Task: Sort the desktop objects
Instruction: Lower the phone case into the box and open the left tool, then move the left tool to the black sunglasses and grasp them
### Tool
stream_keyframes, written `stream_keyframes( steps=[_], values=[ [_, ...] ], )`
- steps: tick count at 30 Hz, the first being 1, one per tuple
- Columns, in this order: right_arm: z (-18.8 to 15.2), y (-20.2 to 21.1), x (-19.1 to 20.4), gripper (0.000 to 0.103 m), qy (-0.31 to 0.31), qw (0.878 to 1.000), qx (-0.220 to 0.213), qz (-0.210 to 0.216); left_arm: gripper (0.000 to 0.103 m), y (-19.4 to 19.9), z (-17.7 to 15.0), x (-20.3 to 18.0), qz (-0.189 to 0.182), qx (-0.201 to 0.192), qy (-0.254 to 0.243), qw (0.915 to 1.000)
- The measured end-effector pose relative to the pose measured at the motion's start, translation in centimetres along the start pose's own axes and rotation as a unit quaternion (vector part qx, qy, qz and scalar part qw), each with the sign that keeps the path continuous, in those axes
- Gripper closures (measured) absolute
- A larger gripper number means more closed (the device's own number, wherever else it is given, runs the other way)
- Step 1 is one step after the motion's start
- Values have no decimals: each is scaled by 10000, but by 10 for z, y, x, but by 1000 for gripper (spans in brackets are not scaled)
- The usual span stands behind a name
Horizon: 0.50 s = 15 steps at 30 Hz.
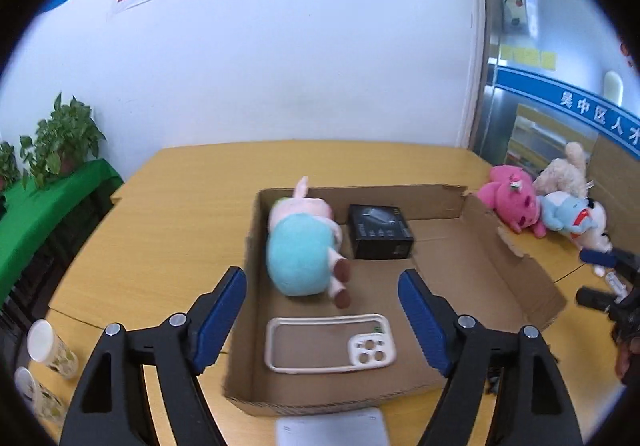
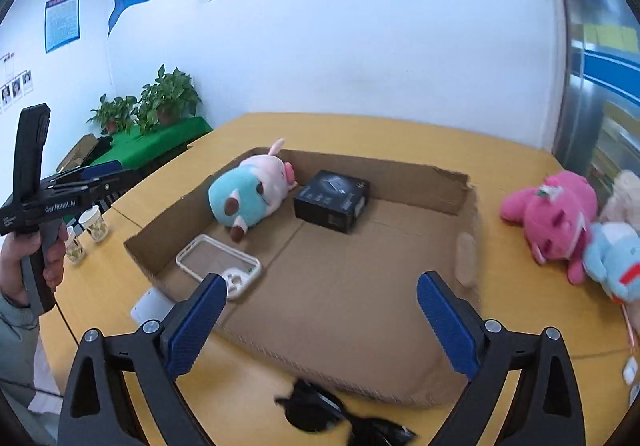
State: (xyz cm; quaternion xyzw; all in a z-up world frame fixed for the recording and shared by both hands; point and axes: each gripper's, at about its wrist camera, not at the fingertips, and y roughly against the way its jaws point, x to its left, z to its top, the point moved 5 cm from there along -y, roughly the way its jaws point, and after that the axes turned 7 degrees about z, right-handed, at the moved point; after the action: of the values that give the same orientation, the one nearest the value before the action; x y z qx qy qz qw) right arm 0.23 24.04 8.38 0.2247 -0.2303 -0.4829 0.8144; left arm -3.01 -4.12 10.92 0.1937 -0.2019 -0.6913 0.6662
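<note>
Your left gripper (image 1: 322,282) hangs over the near-left part of the cardboard box (image 1: 496,278), jaws spread wide, nothing between them. Your right gripper (image 2: 320,290) sits above the box's near edge, jaws also spread wide and empty.

The box lies on the yellow table (image 1: 160,230). Inside it: the pig plush (image 1: 302,246) in a teal outfit lies on its side in the far-left corner, feet toward you. The black box (image 1: 380,232) sits just beside it, to its right, against the far wall. The white phone case (image 1: 330,342) lies flat on the box floor at the near-left, camera cutout to the right, close to the pig's feet but apart from them.

Outside the box, to its right on the table: pink plush (image 2: 554,222), a light blue plush (image 2: 614,258) touching it, a beige plush (image 1: 564,170) behind them. Sunglasses (image 2: 332,414), dark and blurred, lie on the table in front of the box near your right gripper. A white flat item (image 1: 332,428) lies by the box's near-left corner; can't tell what it is. Two paper cups (image 1: 44,346) stand at the table's left edge.
</note>
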Motion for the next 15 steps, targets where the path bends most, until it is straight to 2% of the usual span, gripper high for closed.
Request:
stream_keyframes(
  steps=[4,8,12,15],
  values=[
    [-45,12,-29,5,-129,9990,349,-229,25,12,-21,-26,-451,-1,81,9989],
    [-98,1,-63,5,-705,9930,950,-41,25,4,-47,-63,-1035,314,29,9941],
    [-121,-18,-79,7,-937,9890,1108,275,25,-7,-76,-90,-1369,830,84,9871],
    [-128,-34,-79,18,-973,9873,1178,428,25,-13,-92,-98,-1405,1053,47,9845]
  ],
)
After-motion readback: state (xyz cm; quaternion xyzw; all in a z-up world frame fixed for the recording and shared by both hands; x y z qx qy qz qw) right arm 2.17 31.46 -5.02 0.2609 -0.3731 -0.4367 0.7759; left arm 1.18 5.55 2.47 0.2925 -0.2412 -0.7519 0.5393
